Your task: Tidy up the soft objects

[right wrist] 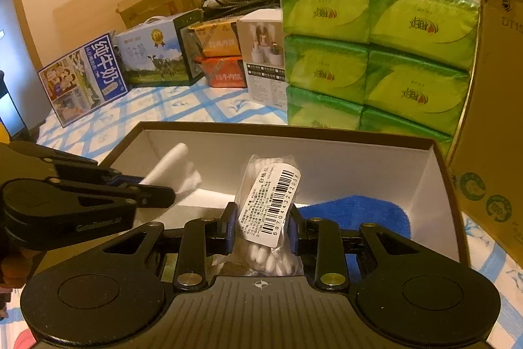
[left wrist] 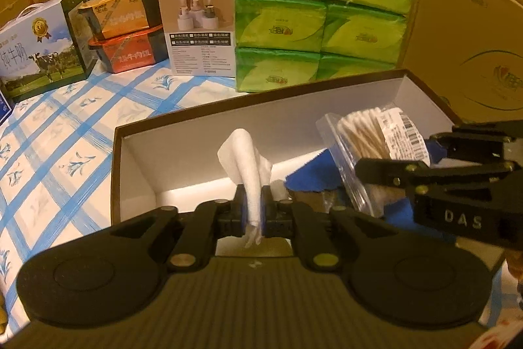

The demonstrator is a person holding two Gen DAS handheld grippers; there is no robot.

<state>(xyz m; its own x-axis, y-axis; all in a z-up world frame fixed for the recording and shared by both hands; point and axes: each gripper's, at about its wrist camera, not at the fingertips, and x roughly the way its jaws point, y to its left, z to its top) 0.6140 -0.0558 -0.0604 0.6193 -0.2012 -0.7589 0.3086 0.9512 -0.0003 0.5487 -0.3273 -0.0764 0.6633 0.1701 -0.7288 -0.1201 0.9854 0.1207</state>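
Over one box (left wrist: 183, 126), left gripper (left wrist: 254, 211) jaws pinch one tissue (left wrist: 248, 159); right gripper (right wrist: 261, 229) jaws clamp one swab bag (right wrist: 271, 201).

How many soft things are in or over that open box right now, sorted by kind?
White tissue, held in the left gripper: 1
Bag of cotton swabs, held in the right gripper: 1
Blue cloth, lying in the box: 1
Total: 3
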